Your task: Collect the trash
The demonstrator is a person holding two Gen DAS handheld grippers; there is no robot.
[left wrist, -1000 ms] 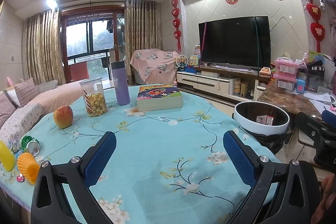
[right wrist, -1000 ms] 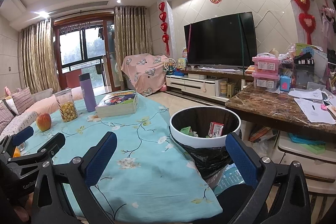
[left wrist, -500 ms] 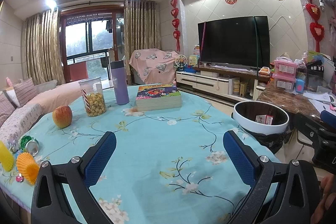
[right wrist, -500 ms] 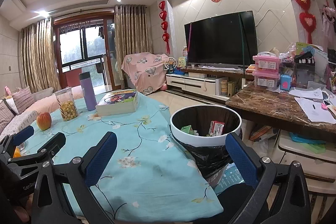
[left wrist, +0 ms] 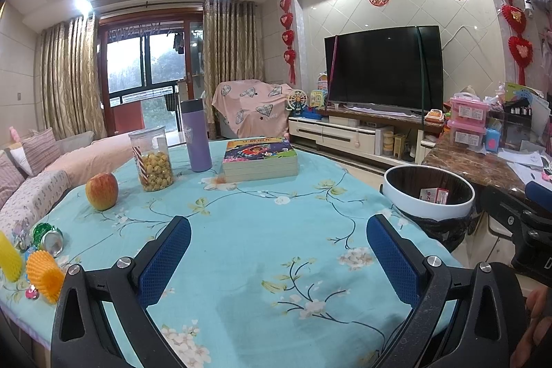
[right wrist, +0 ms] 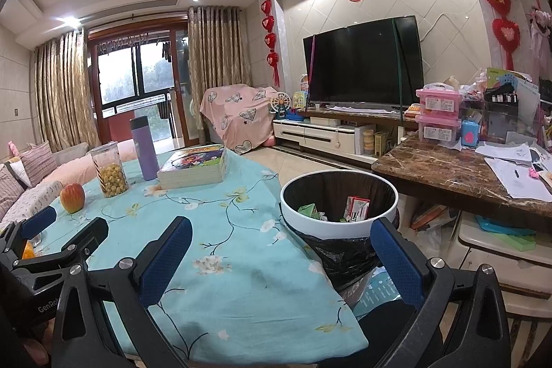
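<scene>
A white-rimmed trash bin (right wrist: 339, 226) with a black liner stands by the table's right edge; it holds a red-and-white carton (right wrist: 357, 208) and a green carton (right wrist: 308, 210). It also shows in the left wrist view (left wrist: 429, 207). My right gripper (right wrist: 281, 256) is open and empty, just before the bin. My left gripper (left wrist: 278, 252) is open and empty over the table's middle. At the table's left edge lie a crushed green can (left wrist: 48, 237), an orange foam net (left wrist: 45, 275) and a yellow foam net (left wrist: 8, 261).
The table has a blue floral cloth (left wrist: 258, 230). On it stand an apple (left wrist: 101, 191), a snack jar (left wrist: 151, 159), a purple flask (left wrist: 196, 135) and a stack of books (left wrist: 260, 159). A cluttered marble table (right wrist: 459, 175) is to the right.
Both views have shifted only slightly. Both grippers stay open and empty, and the objects on the table have not moved.
</scene>
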